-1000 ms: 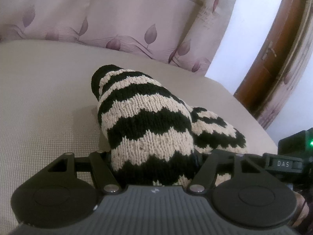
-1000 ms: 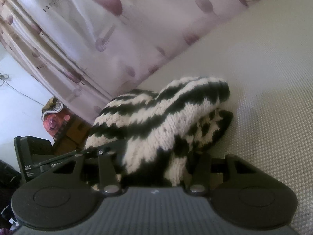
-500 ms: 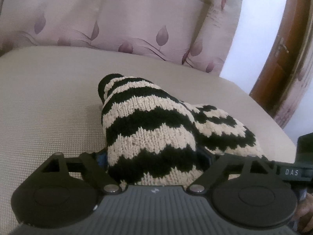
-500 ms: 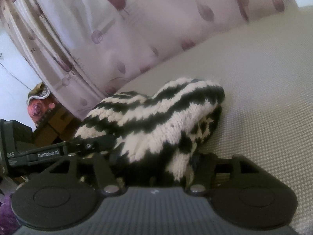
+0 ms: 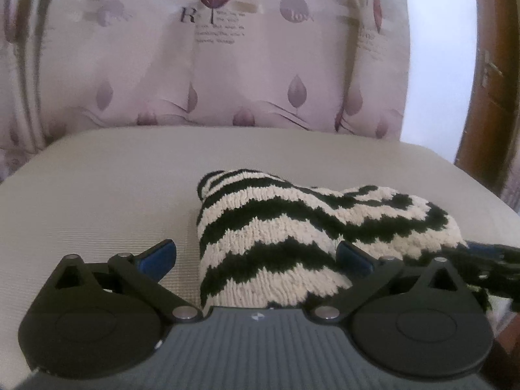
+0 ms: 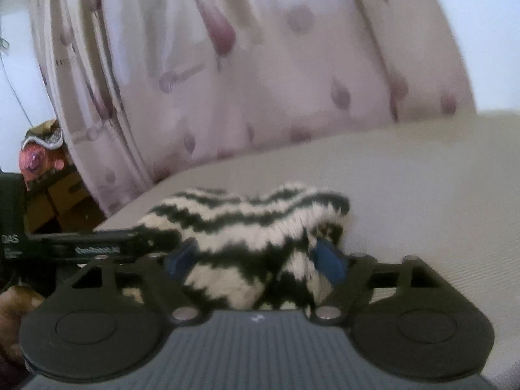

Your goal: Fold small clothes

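Note:
A black-and-cream zigzag knitted garment (image 5: 279, 227) lies bunched on the beige cushioned surface (image 5: 97, 188). My left gripper (image 5: 256, 255) is open; its blue pads (image 5: 159, 255) stand apart on either side of the garment's near end, which lies between the jaws. In the right wrist view the same garment (image 6: 247, 227) lies between the jaws of my right gripper (image 6: 256, 260), which is open too, with blue pads (image 6: 328, 260) spread. The left gripper's body shows at the left of the right wrist view (image 6: 81, 247).
A pink leaf-patterned curtain (image 5: 227, 65) hangs behind the cushion. A brown wooden door (image 5: 487, 81) stands at the right. Cardboard boxes and a pink bundle (image 6: 42, 169) sit low at the left of the right wrist view.
Both grippers have opened and let go of the garment, which has dropped lower onto the cushion. Both have pulled back a little and tilted up.

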A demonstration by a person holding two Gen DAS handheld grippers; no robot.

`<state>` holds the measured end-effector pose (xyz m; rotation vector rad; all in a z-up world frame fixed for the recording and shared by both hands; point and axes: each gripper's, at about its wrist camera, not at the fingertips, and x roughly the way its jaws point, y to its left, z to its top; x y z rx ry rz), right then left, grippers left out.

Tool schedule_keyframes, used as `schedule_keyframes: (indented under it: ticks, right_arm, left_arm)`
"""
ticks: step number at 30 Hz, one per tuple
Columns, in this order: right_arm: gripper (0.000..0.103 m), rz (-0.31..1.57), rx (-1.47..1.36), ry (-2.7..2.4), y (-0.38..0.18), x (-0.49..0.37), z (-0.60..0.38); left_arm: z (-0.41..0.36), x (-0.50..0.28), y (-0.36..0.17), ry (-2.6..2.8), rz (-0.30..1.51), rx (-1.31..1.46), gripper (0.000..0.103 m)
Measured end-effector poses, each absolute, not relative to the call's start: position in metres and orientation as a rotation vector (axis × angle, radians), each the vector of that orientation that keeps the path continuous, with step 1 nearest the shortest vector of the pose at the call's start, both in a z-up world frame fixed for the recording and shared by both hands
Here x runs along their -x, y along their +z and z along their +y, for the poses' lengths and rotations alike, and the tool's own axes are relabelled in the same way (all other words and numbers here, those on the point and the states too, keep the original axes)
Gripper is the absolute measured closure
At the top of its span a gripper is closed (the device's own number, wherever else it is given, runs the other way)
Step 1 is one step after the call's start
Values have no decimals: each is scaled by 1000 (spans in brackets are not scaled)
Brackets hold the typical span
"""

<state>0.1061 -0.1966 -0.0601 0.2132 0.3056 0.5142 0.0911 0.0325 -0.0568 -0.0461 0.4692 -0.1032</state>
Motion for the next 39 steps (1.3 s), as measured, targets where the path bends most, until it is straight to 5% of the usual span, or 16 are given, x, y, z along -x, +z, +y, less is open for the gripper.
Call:
schedule_keyframes:
  ticks: [5, 15, 39]
  right_arm:
    - [0, 119, -165, 400, -51, -60, -200]
    - [0, -103, -23, 299, -20, 7, -184]
    - [0, -45, -31, 296, -18, 27, -176]
  left_arm:
    - [26, -69, -47, -29, 412, 24, 0]
    - [20, -25, -7, 49, 319, 85, 0]
    - [0, 11, 24, -15, 143, 0, 0]
